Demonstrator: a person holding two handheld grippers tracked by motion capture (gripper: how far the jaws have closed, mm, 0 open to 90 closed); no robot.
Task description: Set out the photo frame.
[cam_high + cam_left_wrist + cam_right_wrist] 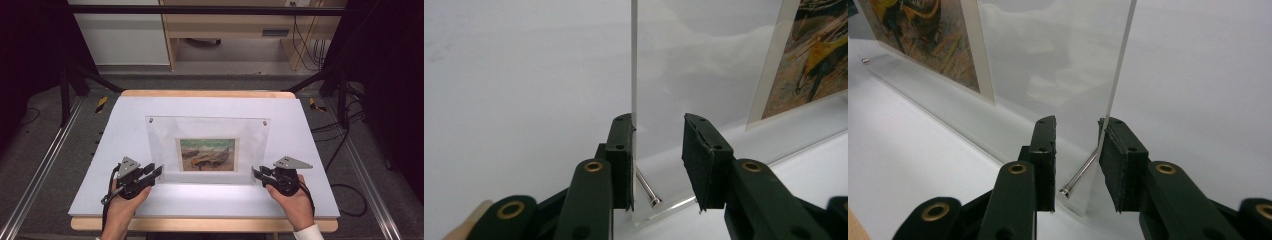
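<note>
A clear acrylic photo frame [210, 127] stands upright on the white board [125, 200], with a print of boats [207, 155] in its middle. My left gripper [159, 172] is at the frame's lower left corner and my right gripper [256, 174] at its lower right corner. In the left gripper view the gripper [659, 160] is open, its jaws straddling the frame [694, 65]; the panel edge lies against the left jaw, beside a metal pin [646, 190]. In the right gripper view the gripper [1078, 160] is open around the other corner of the frame [1058, 60], edge by the right jaw, pin [1080, 172] between.
The white board lies on a wooden table [200, 225] with bare board in front of and behind the frame. Two small screws [150, 120] mark the frame's top corners. Black frame legs and cables [345, 150] stand off the table's sides.
</note>
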